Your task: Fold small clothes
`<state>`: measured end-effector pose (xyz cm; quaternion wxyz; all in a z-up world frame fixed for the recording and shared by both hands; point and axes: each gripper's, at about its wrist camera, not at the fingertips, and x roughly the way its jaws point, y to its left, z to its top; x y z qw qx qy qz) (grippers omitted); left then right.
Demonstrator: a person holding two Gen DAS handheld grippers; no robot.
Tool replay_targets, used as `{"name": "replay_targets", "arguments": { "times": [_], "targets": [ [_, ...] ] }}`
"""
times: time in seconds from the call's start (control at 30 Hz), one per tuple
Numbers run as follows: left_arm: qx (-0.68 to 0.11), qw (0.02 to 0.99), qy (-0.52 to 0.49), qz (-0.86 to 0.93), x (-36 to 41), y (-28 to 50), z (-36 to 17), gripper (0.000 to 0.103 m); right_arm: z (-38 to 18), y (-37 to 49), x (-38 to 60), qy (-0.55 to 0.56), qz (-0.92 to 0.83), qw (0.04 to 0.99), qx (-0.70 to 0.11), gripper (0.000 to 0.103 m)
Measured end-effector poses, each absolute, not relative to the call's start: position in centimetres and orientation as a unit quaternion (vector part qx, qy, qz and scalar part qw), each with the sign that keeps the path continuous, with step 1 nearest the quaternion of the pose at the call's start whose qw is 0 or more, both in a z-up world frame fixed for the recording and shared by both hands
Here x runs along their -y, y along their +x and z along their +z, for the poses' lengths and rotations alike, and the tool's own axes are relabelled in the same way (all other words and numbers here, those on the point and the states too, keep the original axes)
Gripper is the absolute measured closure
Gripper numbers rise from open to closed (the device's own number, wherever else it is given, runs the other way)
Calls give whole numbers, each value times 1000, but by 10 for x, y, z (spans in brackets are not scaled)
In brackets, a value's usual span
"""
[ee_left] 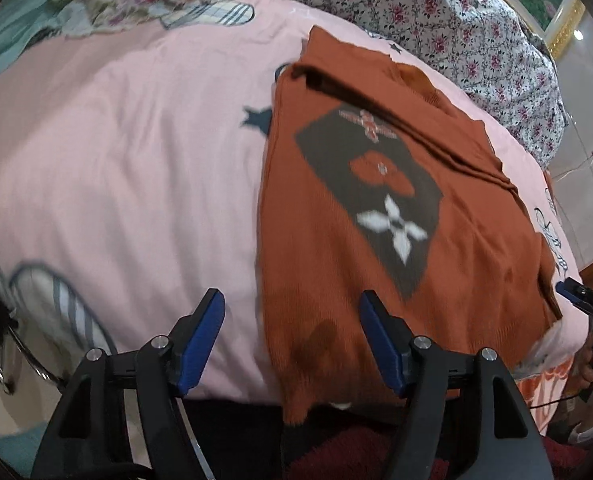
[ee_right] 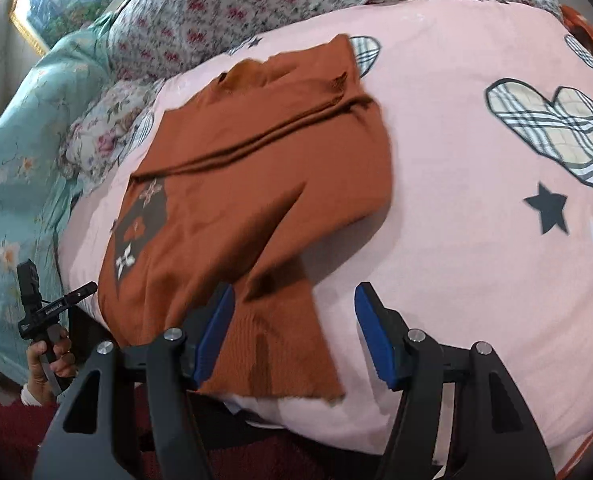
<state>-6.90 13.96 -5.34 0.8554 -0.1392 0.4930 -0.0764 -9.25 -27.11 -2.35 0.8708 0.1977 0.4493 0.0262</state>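
On the pink bedspread (ee_left: 116, 152) the orange sweater (ee_left: 376, 200) lay lengthwise away from both hands, its near hem between the wide, empty left gripper (ee_left: 292, 340) and right gripper (ee_right: 294, 336), neither clearly nearer.

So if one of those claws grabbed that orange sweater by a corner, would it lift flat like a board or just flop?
Probably flop. The orange sweater is a soft knit that already creases and folds along its top, so a lifted corner would likely sag. Its hem droops over the edge of the pink blanket, which suggests no stiffness. It looks thin, so probably light.
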Motion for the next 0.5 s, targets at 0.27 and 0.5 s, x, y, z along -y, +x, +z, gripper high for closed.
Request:
{"name": "replay_targets", "arguments": {
  "times": [0.27,0.5],
  "targets": [
    [-514,841,-141,-92,-131,-92,-77,33,-39,-78,230,54,-5,877,-477,40],
    [-522,834,-132,-116,-125,-82,-88,44,-49,-73,244,81,5,873,-482,71]
  ]
}}
